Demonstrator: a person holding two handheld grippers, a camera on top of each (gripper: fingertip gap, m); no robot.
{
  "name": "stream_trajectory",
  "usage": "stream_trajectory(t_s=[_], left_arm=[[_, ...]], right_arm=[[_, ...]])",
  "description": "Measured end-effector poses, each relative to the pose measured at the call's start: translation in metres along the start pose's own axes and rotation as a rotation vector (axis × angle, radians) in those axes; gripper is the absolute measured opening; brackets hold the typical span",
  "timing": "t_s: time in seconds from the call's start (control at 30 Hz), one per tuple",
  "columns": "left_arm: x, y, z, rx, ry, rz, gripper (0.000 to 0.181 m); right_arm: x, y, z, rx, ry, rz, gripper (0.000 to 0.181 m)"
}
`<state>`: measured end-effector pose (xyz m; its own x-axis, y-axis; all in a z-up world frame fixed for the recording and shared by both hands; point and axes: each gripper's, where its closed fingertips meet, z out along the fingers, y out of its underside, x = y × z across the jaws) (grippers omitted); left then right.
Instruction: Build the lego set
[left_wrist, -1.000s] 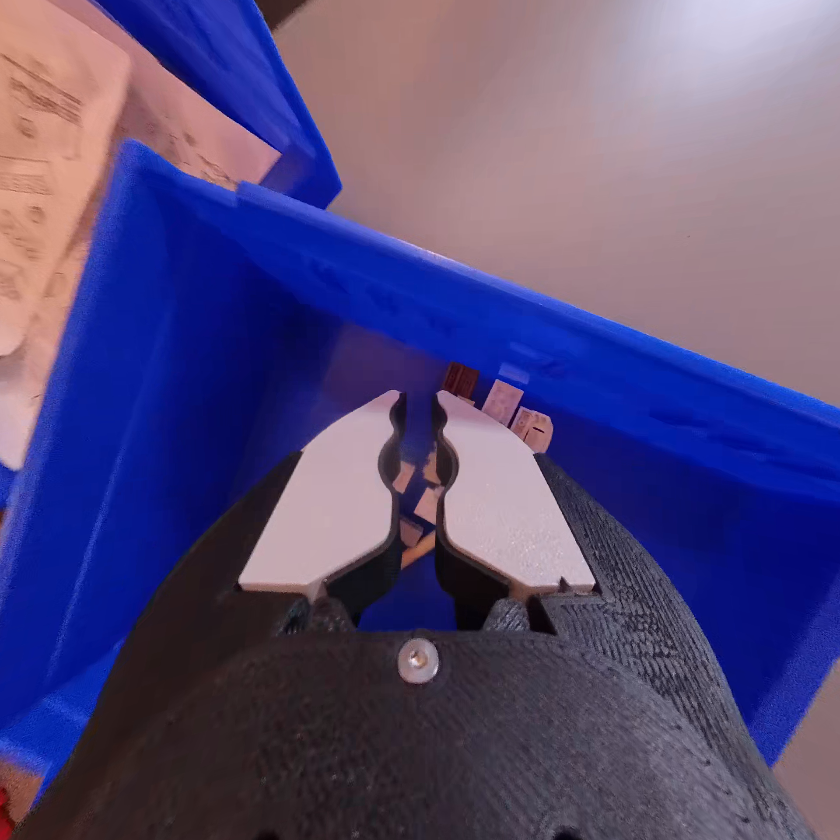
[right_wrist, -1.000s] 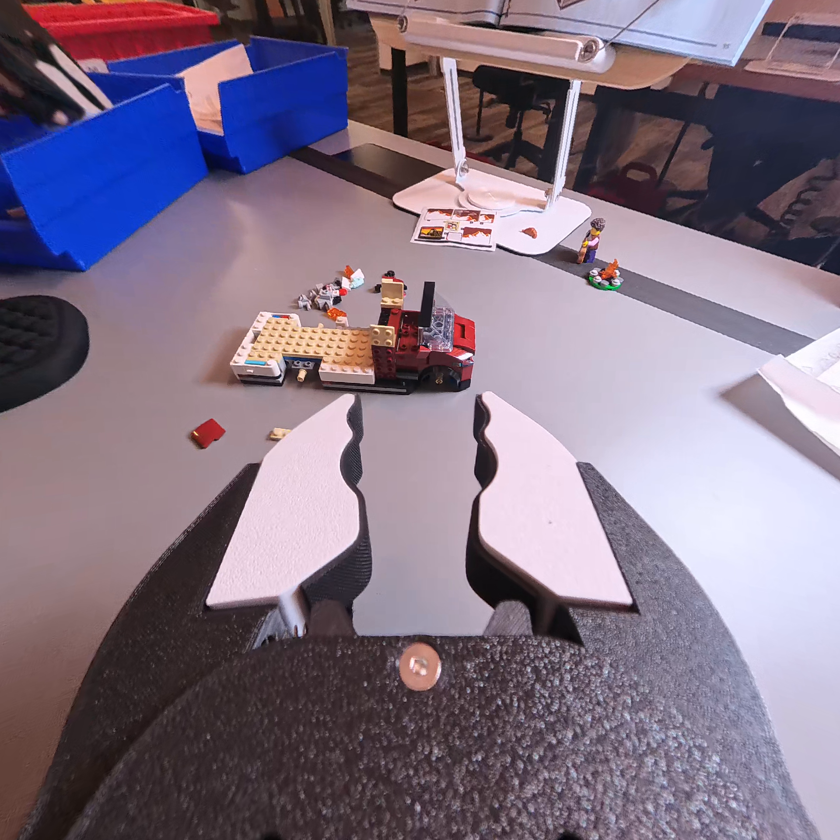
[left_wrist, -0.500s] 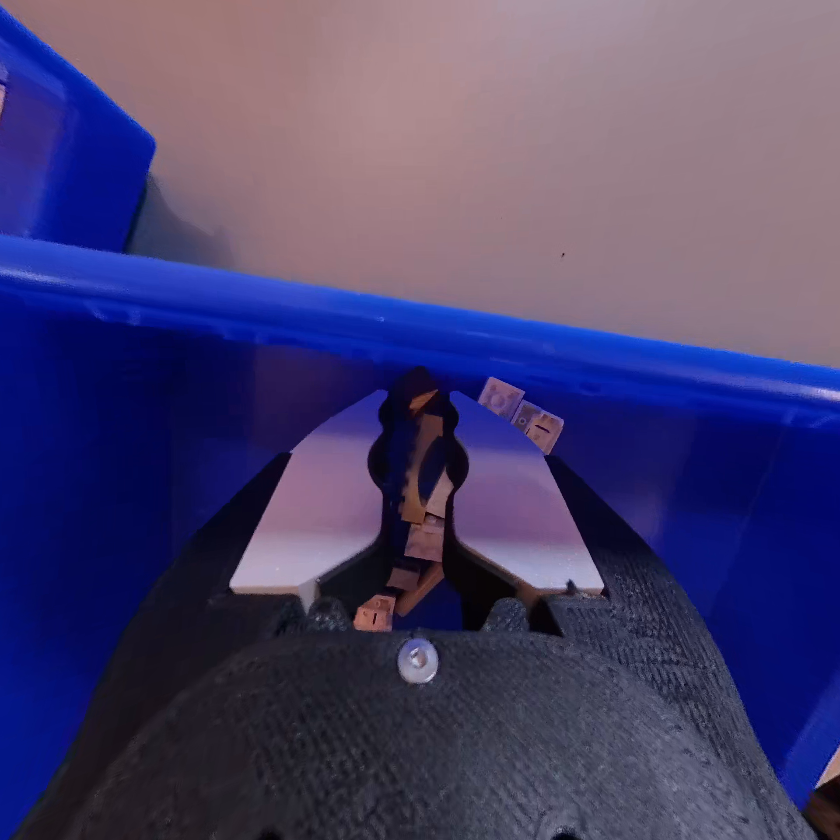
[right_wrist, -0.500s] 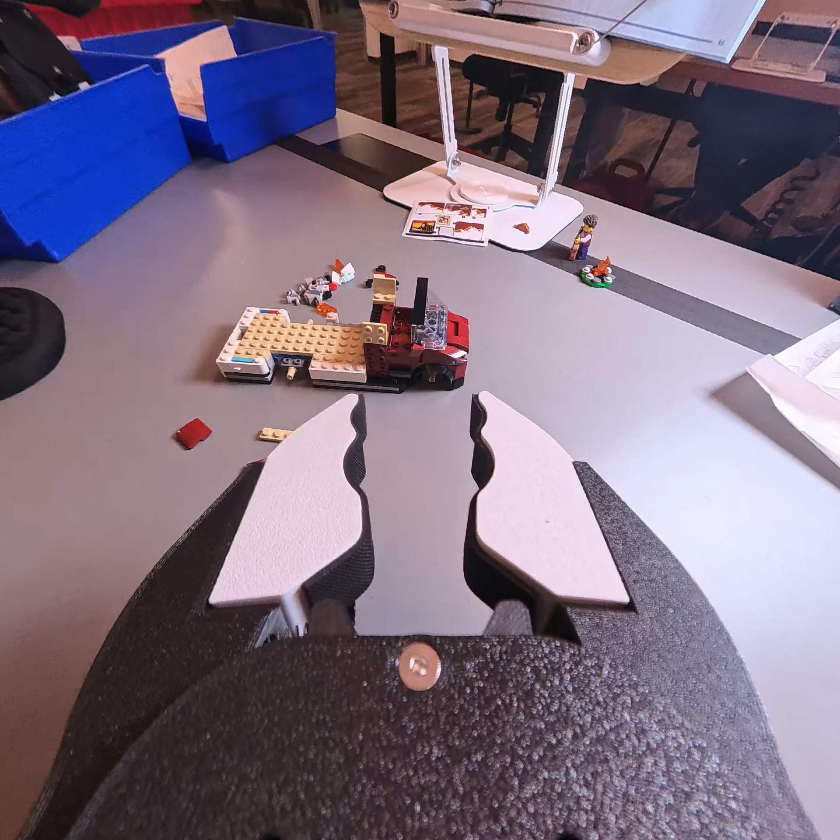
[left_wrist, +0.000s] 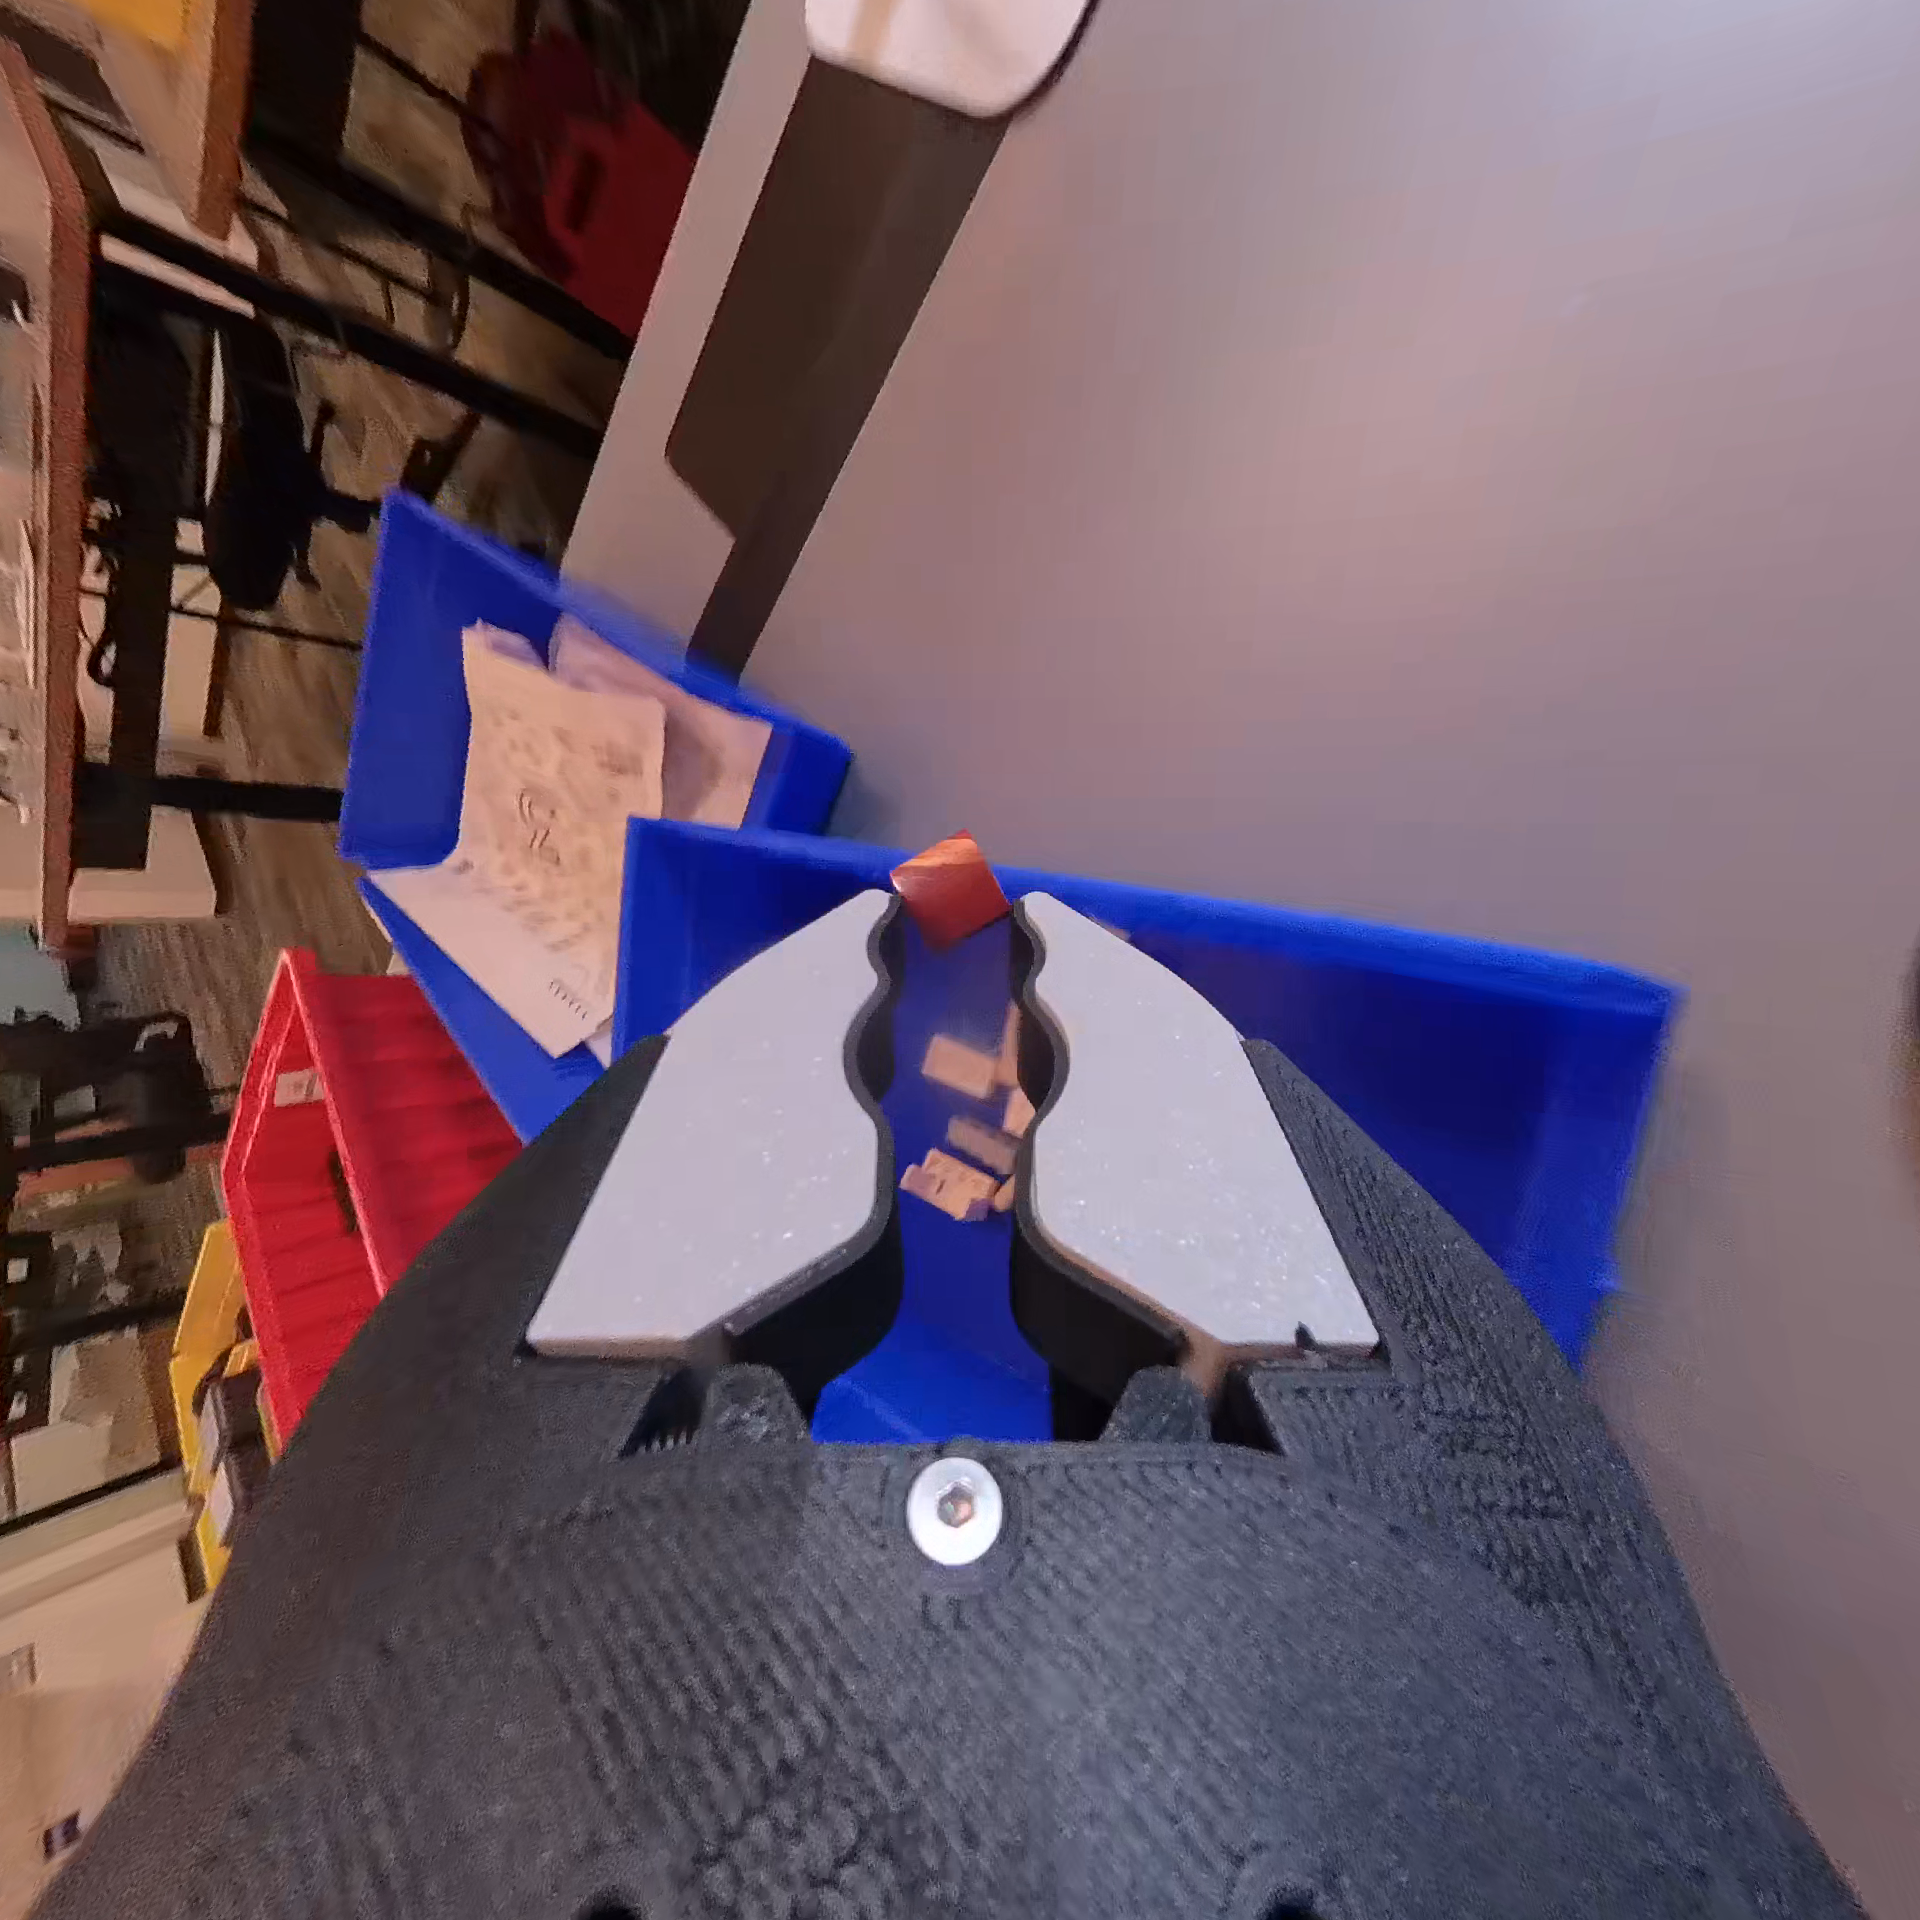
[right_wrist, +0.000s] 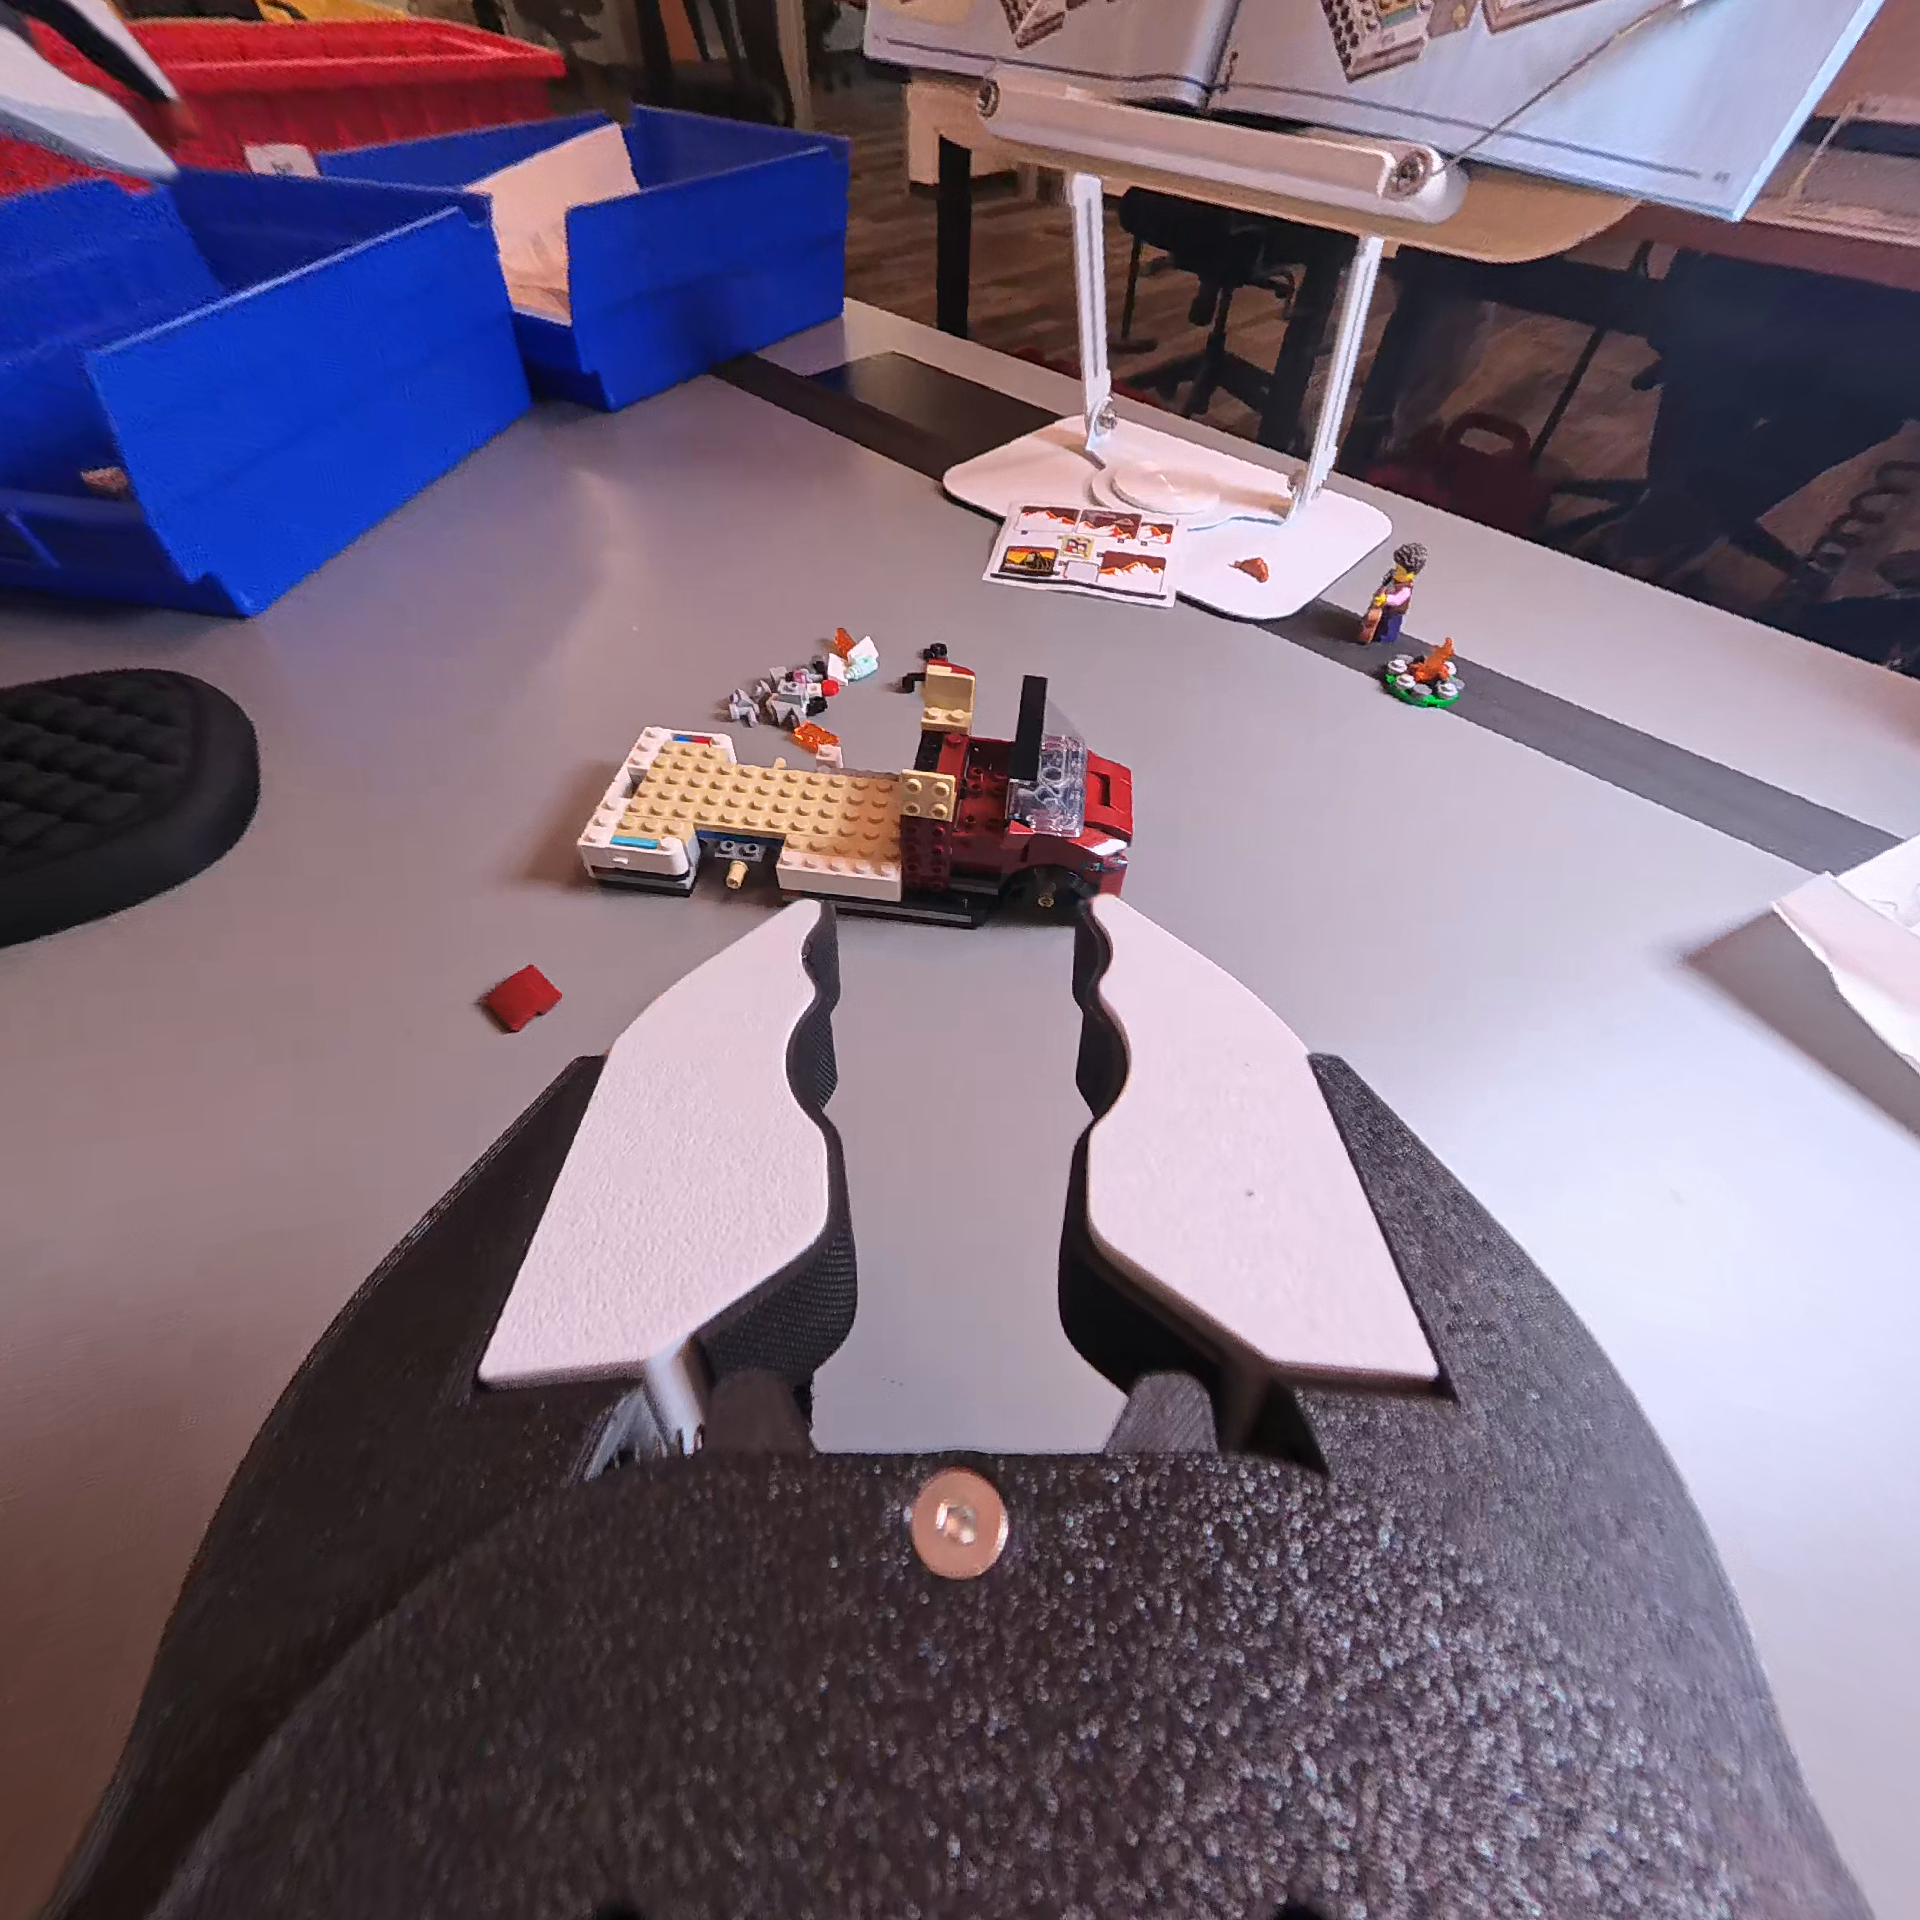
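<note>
My left gripper (left_wrist: 956, 910) is shut on a small dark red brick (left_wrist: 951, 891), pinched at the fingertips above a blue bin (left_wrist: 1351, 1070) that holds several tan pieces (left_wrist: 956, 1122). My right gripper (right_wrist: 951, 914) is open and empty, low over the grey table, just in front of the part-built truck (right_wrist: 852, 821) with a tan studded bed and a dark red cab. A loose dark red tile (right_wrist: 523, 997) lies left of the right gripper. Several small loose pieces (right_wrist: 800, 696) lie behind the truck. The left gripper shows blurred at the top left of the right wrist view (right_wrist: 73, 94).
Blue bins (right_wrist: 260, 416) stand at the left, one holding paper (left_wrist: 561, 790), with a red bin (left_wrist: 343, 1143) and a yellow bin (left_wrist: 208, 1351) beside them. A black pad (right_wrist: 104, 790), sticker sheet (right_wrist: 1081, 540), white stand base (right_wrist: 1174, 509), minifigure (right_wrist: 1397, 592), campfire build (right_wrist: 1423, 675) and paper (right_wrist: 1870, 935) are on the table. My hands' fingertips stand some 45 centimeters from each other. Measured from the fingertips, the loose dark red tile (right_wrist: 523, 997) is 15 centimeters or so from the right gripper and 35 centimeters from the left.
My left gripper has risen out of the blue bin with the dark red brick between its tips. My right gripper has moved a little closer to the truck and stays open.
</note>
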<state>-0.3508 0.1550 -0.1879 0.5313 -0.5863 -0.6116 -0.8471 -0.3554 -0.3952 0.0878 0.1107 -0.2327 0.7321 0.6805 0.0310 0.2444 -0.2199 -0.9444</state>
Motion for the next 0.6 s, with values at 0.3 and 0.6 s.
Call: stream_trajectory(t_s=[0.3, 0.6], left_arm=[[0.154, -0.126, -0.011, 0.314, 0.256, 0.060, 0.019], [0.279, -0.190, 0.020, 0.400, 0.500, 0.226, 0.019]], right_arm=[[-0.043, -0.003, 0.005, -0.015, -0.147, -0.083, 0.043], [-0.095, 0.023, 0.022, -0.165, -0.308, -0.254, 0.030]])
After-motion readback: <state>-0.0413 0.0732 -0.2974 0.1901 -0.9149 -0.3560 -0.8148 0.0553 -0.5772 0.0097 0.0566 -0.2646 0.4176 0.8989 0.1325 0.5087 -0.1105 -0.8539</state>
